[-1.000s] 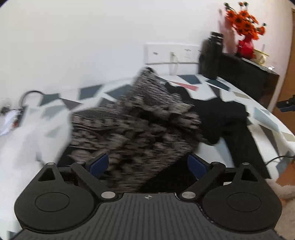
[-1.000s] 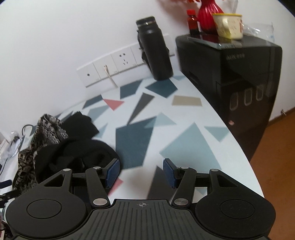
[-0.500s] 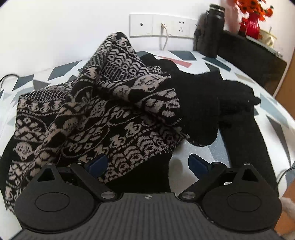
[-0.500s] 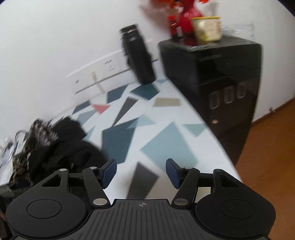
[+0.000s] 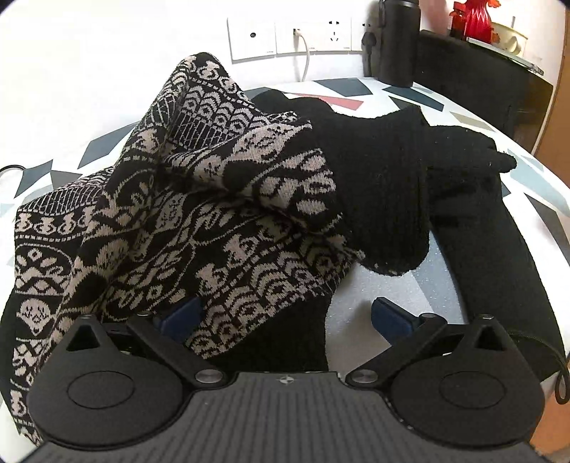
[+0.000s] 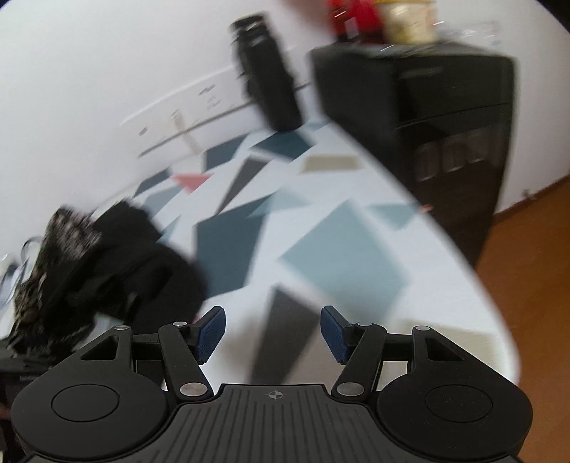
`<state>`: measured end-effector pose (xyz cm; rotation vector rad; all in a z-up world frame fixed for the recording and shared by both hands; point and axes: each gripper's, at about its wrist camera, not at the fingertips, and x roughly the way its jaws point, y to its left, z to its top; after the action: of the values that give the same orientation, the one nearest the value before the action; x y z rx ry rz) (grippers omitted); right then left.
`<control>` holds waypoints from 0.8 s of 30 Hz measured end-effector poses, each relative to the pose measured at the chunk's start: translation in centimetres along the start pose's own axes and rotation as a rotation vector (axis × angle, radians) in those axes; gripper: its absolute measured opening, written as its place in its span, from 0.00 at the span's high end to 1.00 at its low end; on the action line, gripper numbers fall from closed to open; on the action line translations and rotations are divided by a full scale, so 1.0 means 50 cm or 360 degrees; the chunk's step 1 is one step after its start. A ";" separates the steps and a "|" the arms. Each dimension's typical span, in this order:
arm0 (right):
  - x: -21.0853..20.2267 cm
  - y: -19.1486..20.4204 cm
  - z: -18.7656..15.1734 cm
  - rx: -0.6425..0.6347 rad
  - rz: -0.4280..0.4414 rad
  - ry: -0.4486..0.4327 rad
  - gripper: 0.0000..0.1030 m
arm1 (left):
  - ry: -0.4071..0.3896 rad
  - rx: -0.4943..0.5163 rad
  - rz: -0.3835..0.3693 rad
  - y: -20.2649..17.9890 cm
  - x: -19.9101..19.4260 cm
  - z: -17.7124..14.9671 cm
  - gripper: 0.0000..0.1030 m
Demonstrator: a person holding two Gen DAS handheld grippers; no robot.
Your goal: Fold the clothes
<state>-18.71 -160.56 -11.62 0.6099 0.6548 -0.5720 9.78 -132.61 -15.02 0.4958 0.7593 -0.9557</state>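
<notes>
Left gripper (image 5: 285,317): jaws spread wide, nothing clamped. It sits low at the near edge of the heap of clothes. The left blue pad (image 5: 181,317) is partly covered by the hem of the patterned knit garment (image 5: 185,213); the right pad lies over bare tabletop. No pinch visible.

Patterned knit garment: black and beige, crumpled into a mound on the left side of the table (image 5: 392,295), one peak standing up toward the wall. Overlapping it on the right, a black knit garment (image 5: 384,178), bunched, with one long sleeve (image 5: 498,277) trailing toward the near table edge.

Right gripper (image 6: 273,334): jaws wide apart, empty, held above the patterned tabletop well clear of the clothes. Right wrist view is motion-blurred; the heap shows there only as a dark mass (image 6: 117,267) at far left.

Background: wall sockets (image 5: 288,34) with a white cable plugged in, black bottle (image 5: 395,42) at the table's far edge, black cabinet (image 6: 427,124) beside the table.
</notes>
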 end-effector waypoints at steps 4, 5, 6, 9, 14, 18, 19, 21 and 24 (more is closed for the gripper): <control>0.054 0.065 -0.005 -0.0120 0.0024 0.0055 0.40 | 0.0011 0.0022 -0.0026 0.007 -0.005 -0.002 0.03; 0.066 0.079 -0.005 -0.0142 0.0025 0.0063 0.40 | 0.0007 0.0017 -0.0017 0.013 -0.011 -0.003 0.10; 0.078 0.090 -0.006 -0.0164 0.0021 0.0071 0.40 | 0.0002 0.0010 -0.0006 0.021 -0.017 -0.004 0.15; 0.107 0.120 -0.010 -0.0222 0.0014 0.0092 0.38 | -0.0009 -0.0032 0.0008 0.048 -0.037 -0.008 0.51; 0.144 0.164 -0.025 -0.0350 -0.0015 0.0113 0.28 | 0.0010 -0.0298 -0.0058 0.125 -0.065 -0.027 0.78; 0.154 0.203 -0.046 -0.0534 -0.0036 0.0094 0.26 | -0.0006 -0.0386 0.0008 0.152 -0.090 -0.052 0.81; 0.154 0.211 -0.050 -0.0572 -0.0027 0.0092 0.27 | -0.0016 -0.0405 0.0023 0.158 -0.097 -0.057 0.81; 0.154 0.223 -0.054 -0.0613 0.0010 0.0084 0.36 | -0.0033 -0.0448 0.0033 0.170 -0.106 -0.062 0.82; 0.150 0.235 -0.057 -0.0636 0.0050 0.0076 0.55 | -0.0058 -0.0474 0.0053 0.180 -0.116 -0.066 0.82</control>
<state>-7.22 -152.79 -14.78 0.2593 0.7783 -0.3829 14.32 -122.75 -12.26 0.2298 0.8413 -0.8016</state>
